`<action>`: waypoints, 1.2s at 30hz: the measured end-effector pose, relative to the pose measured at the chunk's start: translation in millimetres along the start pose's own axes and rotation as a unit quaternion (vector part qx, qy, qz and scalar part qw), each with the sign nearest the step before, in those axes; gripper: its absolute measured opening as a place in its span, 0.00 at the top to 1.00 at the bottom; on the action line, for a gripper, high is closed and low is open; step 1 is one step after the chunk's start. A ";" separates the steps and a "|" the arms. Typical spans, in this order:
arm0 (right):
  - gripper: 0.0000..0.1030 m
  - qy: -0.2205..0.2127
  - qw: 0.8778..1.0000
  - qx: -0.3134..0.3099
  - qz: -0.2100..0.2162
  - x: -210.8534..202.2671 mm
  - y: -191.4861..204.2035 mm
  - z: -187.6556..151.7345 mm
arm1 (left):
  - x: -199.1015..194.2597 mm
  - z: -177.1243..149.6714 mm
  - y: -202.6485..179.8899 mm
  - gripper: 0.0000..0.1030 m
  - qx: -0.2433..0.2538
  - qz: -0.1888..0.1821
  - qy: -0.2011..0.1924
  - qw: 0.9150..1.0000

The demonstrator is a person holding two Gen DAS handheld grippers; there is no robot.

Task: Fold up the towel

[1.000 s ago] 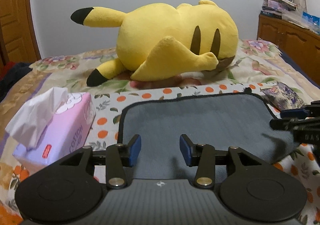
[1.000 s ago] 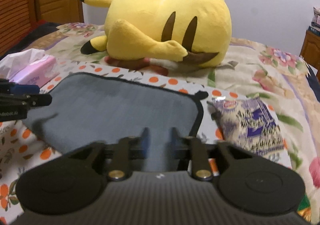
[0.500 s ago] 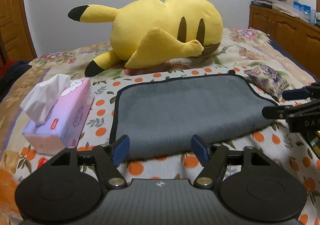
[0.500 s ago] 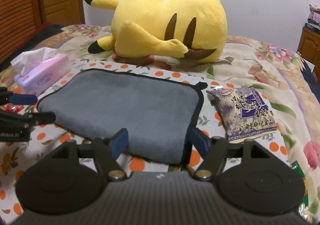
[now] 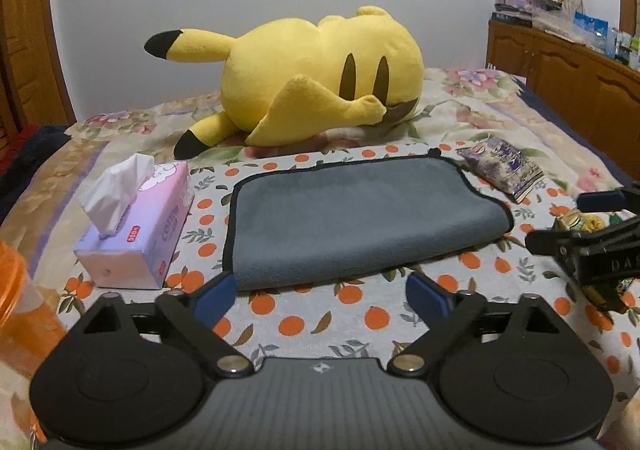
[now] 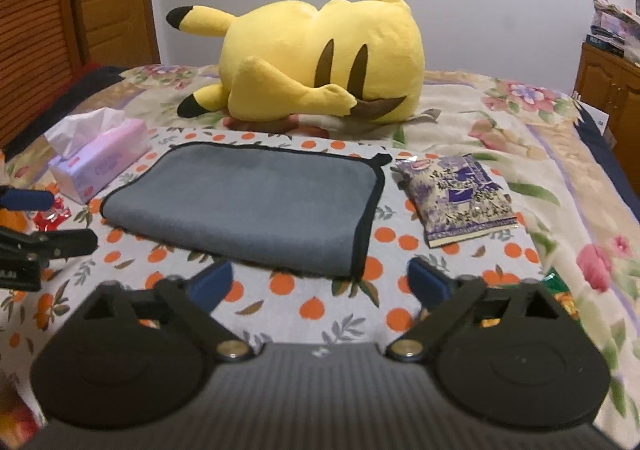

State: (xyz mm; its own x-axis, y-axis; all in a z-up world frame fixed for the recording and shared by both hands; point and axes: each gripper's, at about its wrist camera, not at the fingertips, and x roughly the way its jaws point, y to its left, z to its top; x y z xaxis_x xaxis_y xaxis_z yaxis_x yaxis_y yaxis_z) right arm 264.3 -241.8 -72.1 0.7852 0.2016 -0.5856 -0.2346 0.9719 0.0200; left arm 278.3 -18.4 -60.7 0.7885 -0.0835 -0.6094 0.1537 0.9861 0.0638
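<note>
**Folded towel ahead of 2 open, empty grippers**

The grey plush towel with black edging (image 5: 360,217) is seen lying flat on the orange-dotted bedsheet (image 5: 320,322), already doubled over once, with its rounded fold along the near side and its bound edges at the far side and the ends. Its long axis is laid crosswise to both grippers.

The left gripper (image 5: 320,296) is held with its blue-padded fingers spread wide and nothing between them; the towel is found at 12 o'clock, its near left corner just beyond the left pad. The right gripper (image 6: 320,282) is likewise spread wide and empty, with the towel's near right corner at 12 o'clock, just past the fingertips. Neither gripper is in contact with the cloth.

Each end of the towel is judged to be nearer to the gripper of the same side, so a second fold, if wanted, would probably be made end to end along the long axis.

A pink tissue box (image 5: 136,226) is placed at the towel's 9 o'clock, a purple snack packet (image 6: 456,197) at its 3 o'clock, and a yellow plush toy (image 5: 320,77) at its 12 o'clock.
</note>
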 end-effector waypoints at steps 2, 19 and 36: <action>0.00 -0.002 1.000 0.000 -0.008 -6.3 1.6 -2.1 | -7.6 -1.7 -1.2 0.00 -0.003 0.006 -0.004 1.000; 0.00 -0.021 0.999 0.019 -0.025 -72.4 7.9 -17.6 | -65.8 -19.6 -18.3 0.00 0.012 0.001 0.017 1.000; 0.00 -0.051 0.998 0.015 -0.029 -150.1 15.2 -21.3 | -155.1 -22.1 -33.5 0.00 0.024 0.001 -0.012 1.000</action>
State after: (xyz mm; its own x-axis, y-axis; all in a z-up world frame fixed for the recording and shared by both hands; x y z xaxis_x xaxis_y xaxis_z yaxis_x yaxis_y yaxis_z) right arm 130.7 -259.8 -1.1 0.8520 0.1540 -0.5004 -0.1699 0.9854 0.0139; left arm 137.7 -35.4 14.2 0.8027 -0.0861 -0.5901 0.1807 0.9781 0.1031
